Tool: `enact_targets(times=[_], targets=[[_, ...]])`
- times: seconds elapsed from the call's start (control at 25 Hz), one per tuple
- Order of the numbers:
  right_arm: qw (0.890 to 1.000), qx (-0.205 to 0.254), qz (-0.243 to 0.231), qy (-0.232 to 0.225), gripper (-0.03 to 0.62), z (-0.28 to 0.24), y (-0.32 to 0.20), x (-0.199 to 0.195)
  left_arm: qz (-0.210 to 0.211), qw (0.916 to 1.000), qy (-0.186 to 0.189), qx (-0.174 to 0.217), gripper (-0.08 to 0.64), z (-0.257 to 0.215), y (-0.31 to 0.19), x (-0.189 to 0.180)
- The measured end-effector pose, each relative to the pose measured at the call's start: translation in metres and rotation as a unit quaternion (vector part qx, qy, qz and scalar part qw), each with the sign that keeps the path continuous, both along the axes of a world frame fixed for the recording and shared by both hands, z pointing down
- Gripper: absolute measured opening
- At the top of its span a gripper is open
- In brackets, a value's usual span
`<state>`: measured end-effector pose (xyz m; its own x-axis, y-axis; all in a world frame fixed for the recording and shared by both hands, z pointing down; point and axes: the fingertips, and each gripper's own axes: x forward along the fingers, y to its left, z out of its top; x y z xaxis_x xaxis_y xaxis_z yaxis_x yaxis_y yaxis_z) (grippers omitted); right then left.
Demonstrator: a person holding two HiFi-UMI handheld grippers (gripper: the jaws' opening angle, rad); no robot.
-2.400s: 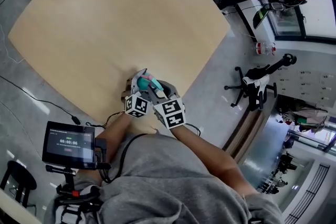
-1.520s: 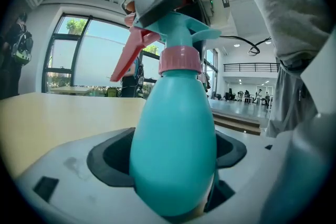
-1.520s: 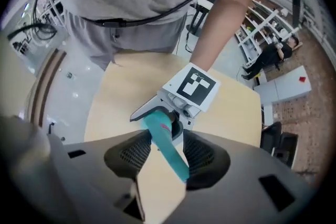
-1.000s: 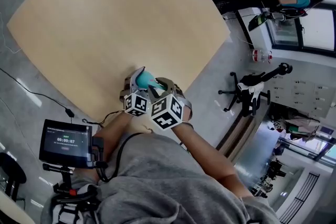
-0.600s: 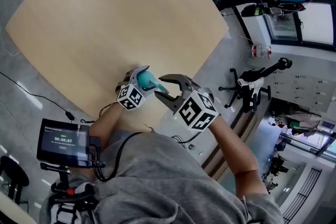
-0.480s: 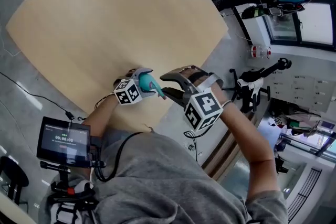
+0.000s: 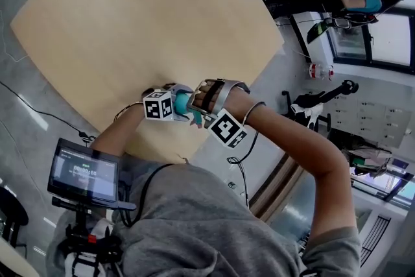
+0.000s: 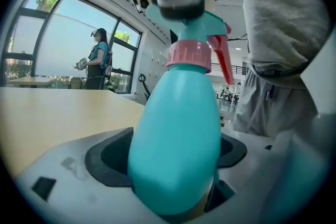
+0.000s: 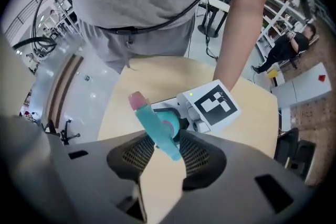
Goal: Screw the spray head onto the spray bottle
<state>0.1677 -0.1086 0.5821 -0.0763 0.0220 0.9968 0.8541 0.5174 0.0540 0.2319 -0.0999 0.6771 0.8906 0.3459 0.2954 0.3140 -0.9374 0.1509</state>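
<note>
left tool (image 8: 173, 161): holds rounded spray bottle (image 8: 178, 113) | right tool (image 9: 168, 153): pinches angular spray head (image 9: 153, 123)

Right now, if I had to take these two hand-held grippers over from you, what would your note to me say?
Left gripper: shut on the body of the teal spray bottle, by the near edge of the table.
Right gripper: pointing down, shut on the spray head from above.
Done: the spray head sits on the bottle's neck, with the pink collar at its shoulder.
Left: probably twist the head until snug. How far it is threaded cannot be seen.
</note>
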Motion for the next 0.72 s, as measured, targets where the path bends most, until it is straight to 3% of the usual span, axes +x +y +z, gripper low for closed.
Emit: enact_targets(times=[0.08,0.12,0.16,0.2,0.24,0.28,0.36,0.44,0.56,0.6,0.64,0.72], targets=[[0.999,-0.017,0.035,0.008,0.140,0.011,0.006,0.001,0.001,1.0000,0.000,0.003,0.397,0.000,0.002,0.001],[0.996,-0.027,0.082,0.009,0.132,0.015,0.007,0.000,0.000,1.0000,0.001,0.007,0.397,0.000,0.003,0.002],[0.987,-0.038,0.154,0.009,0.132,0.017,0.006,-0.001,-0.006,0.9999,0.002,0.011,0.397,-0.001,0.003,0.002],[0.968,-0.049,0.244,0.006,0.132,0.018,0.004,-0.002,-0.019,0.9997,0.003,0.014,0.397,-0.001,0.001,0.003],[0.938,-0.061,0.342,-0.004,0.132,0.019,0.000,-0.001,-0.040,0.9990,0.005,0.017,0.397,-0.002,-0.002,0.005],[0.895,-0.072,0.439,-0.021,0.132,0.019,-0.004,0.001,-0.068,0.9975,0.007,0.020,0.397,-0.003,-0.006,0.006],[0.789,-0.081,0.605,-0.064,0.132,0.019,-0.010,0.006,-0.134,0.9906,0.007,0.025,0.397,-0.005,-0.014,0.008],[0.691,-0.058,0.713,-0.103,0.134,0.018,-0.012,0.009,-0.209,0.9775,0.003,0.026,0.410,-0.006,-0.023,0.007],[0.543,-0.048,0.822,-0.167,0.132,0.013,-0.022,0.008,-0.334,0.9425,-0.003,0.021,0.411,-0.007,-0.039,-0.001],[0.505,-0.055,0.843,-0.178,0.132,0.012,-0.025,0.008,-0.366,0.9306,-0.004,0.016,0.411,-0.007,-0.043,-0.004],[0.482,-0.057,0.855,-0.184,0.133,0.012,-0.028,0.006,-0.392,0.9197,-0.004,0.013,0.411,-0.007,-0.047,-0.008],[0.464,-0.049,0.863,-0.195,0.133,0.011,-0.032,0.001,-0.428,0.9039,-0.005,0.010,0.411,-0.006,-0.053,-0.015]])
